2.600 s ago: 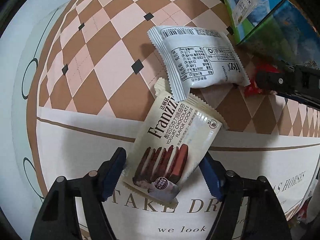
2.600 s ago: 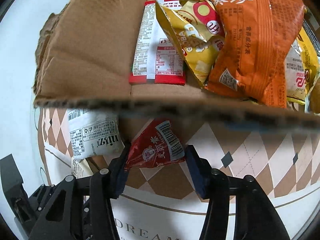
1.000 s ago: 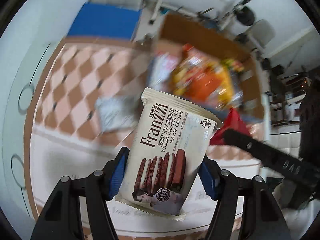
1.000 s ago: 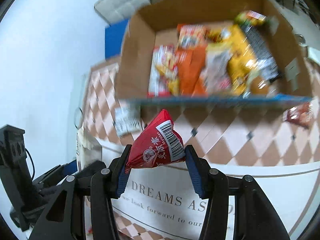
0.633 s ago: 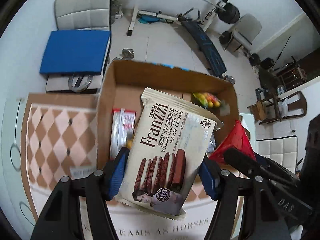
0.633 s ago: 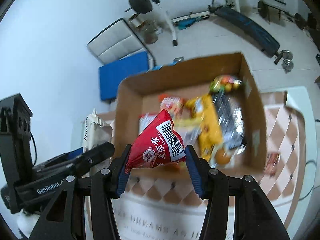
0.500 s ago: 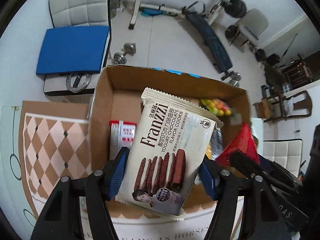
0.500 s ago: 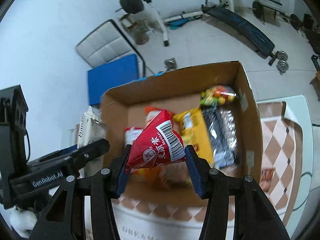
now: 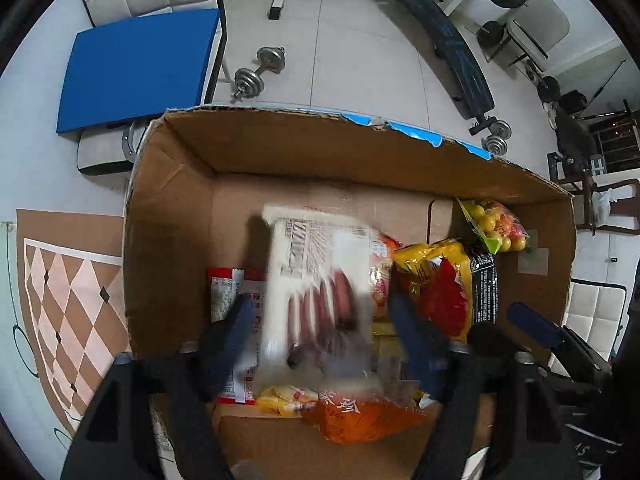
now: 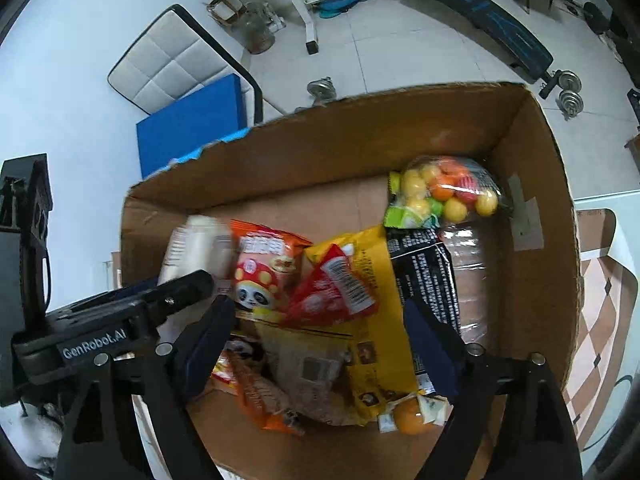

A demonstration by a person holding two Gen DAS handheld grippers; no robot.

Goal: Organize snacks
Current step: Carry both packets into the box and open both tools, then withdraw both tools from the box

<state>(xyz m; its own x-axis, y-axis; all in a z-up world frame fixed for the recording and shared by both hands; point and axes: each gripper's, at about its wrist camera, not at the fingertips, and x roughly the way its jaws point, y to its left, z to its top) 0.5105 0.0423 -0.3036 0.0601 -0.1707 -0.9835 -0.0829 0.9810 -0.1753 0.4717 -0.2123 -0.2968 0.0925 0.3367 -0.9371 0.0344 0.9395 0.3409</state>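
both tools hang over the cardboard box (image 9: pixel 168 216), pads just spread. left tool (image 9: pixel 320 320) has let go its cookie pack (image 9: pixel 316 280), a blur mid-frame between the parted pads, dropping toward the heap. right tool (image 10: pixel 316 328) is released too; its red triangular packet (image 10: pixel 332 292) lies low centre on the yellow bag (image 10: pixel 376 344). to finish well, keep the pads wide, wait until each packet lies in the box, then lift straight up so nothing snags.
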